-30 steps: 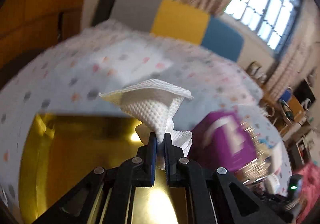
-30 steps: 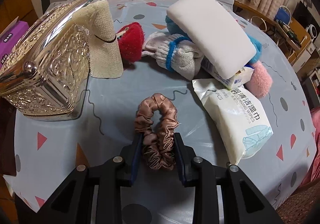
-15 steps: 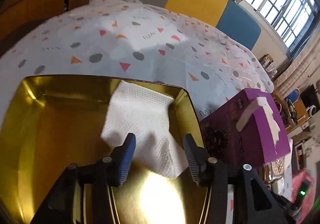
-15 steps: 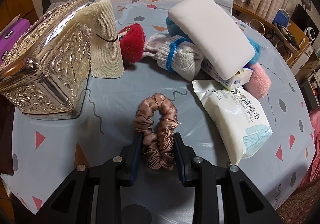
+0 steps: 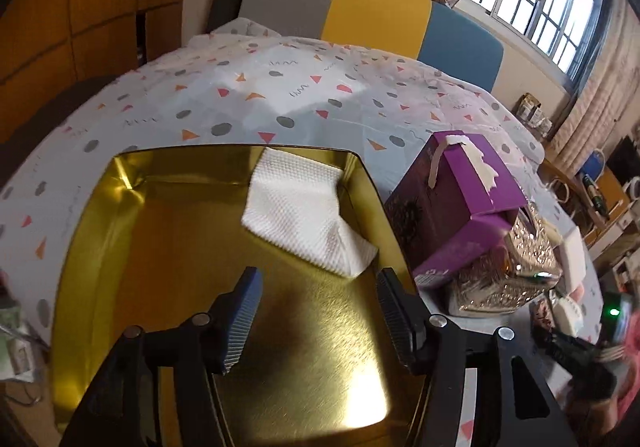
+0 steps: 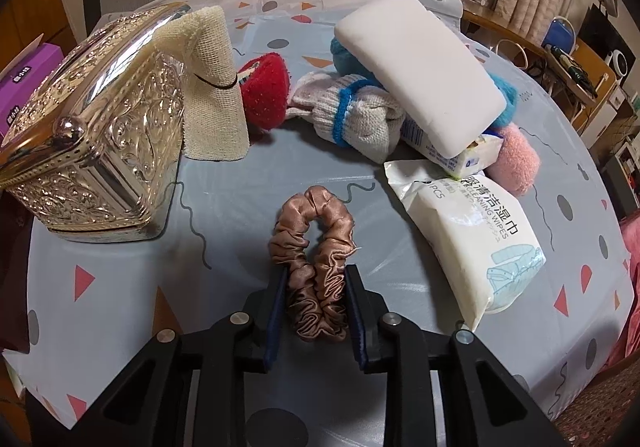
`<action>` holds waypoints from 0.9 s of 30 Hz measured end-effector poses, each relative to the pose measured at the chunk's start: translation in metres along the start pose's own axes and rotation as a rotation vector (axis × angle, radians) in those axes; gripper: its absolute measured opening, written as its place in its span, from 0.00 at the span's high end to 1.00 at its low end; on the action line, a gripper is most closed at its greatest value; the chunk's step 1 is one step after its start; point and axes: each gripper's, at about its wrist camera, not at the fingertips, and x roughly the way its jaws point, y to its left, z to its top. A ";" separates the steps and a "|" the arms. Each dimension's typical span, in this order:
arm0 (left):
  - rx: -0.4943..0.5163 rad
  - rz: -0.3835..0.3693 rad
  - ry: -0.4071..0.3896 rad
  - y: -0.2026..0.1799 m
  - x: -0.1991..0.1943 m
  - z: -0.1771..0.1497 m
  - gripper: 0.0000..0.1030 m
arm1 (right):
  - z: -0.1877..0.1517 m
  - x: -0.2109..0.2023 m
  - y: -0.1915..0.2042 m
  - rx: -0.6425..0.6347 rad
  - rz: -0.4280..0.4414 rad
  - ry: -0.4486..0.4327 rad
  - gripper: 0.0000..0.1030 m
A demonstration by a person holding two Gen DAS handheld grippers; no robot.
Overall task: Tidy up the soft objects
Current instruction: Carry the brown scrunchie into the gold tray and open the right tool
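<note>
A white paper napkin (image 5: 304, 215) lies in the far right corner of the gold tin tray (image 5: 120, 231). My left gripper (image 5: 318, 279) hovers over the tray just short of the napkin; its jaws are opening and nothing is between them. In the right wrist view a brown satin scrunchie (image 6: 316, 239) lies on the tablecloth. My right gripper (image 6: 316, 275) is closing on the scrunchie's near end, with both pads pressed against its sides.
A purple box (image 5: 460, 207) and an ornate silver box (image 6: 100, 135) stand between the tray and the pile. Beyond the scrunchie lie a beige cloth (image 6: 212, 87), a red plush (image 6: 264, 87), rolled socks (image 6: 356, 119), a white sponge (image 6: 416, 67), a wipes pack (image 6: 472, 235) and a pink fluffy piece (image 6: 516, 159).
The left gripper let go of the napkin, which dropped into the tray, then opened wider and drew back. The right gripper squeezed the scrunchie a little tighter without moving.
</note>
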 end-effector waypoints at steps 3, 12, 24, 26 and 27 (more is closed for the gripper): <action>0.012 0.011 -0.008 -0.001 -0.007 -0.006 0.37 | -0.001 -0.002 0.000 0.006 0.007 -0.002 0.79; 0.018 0.030 -0.034 -0.006 -0.021 -0.015 0.13 | -0.005 -0.004 0.002 0.002 0.002 -0.008 0.79; -0.001 0.013 -0.014 -0.002 -0.019 -0.021 0.10 | 0.012 -0.031 -0.011 0.149 0.114 -0.054 0.83; -0.005 0.016 -0.011 0.000 -0.018 -0.021 0.10 | 0.023 -0.046 -0.012 0.166 0.137 -0.095 0.83; -0.007 0.018 -0.013 0.001 -0.018 -0.021 0.10 | 0.029 -0.053 -0.011 0.167 0.141 -0.117 0.83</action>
